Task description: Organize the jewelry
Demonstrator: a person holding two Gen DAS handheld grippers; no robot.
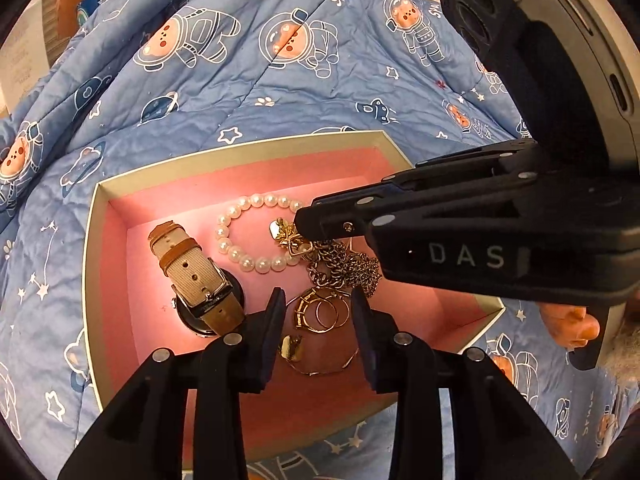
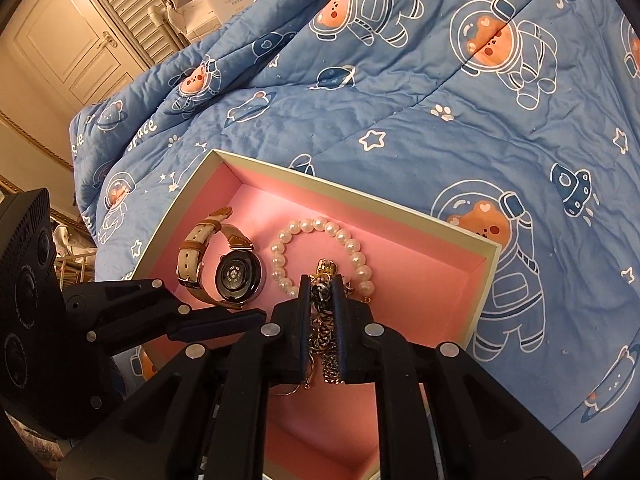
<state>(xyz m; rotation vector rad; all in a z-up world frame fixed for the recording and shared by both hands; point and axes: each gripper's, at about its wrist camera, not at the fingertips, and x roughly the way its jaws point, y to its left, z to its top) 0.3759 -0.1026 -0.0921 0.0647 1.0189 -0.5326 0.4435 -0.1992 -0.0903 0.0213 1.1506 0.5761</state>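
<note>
While the right gripper [image 2: 320,292] stood nearly closed, its jaws pinched on the tangled gold chains [image 1: 340,266], the left gripper [image 1: 316,308] hovered partly open and empty over the gold rings [image 1: 320,312]. All lay inside the pink-lined box [image 2: 420,216], beside a pearl bracelet [image 2: 320,226] and a watch [image 2: 236,276]. Those chains looked light, limp and snag-prone, probably best lifted by the bunched middle. A soft, rumpled blue quilt [image 2: 400,120] bore the box, near a panelled door [image 2: 72,40]

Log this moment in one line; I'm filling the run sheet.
left gripper: open over gold rings | right gripper: shut on chain necklaces | pink-lined box: holds watch, pearl bracelet
</note>
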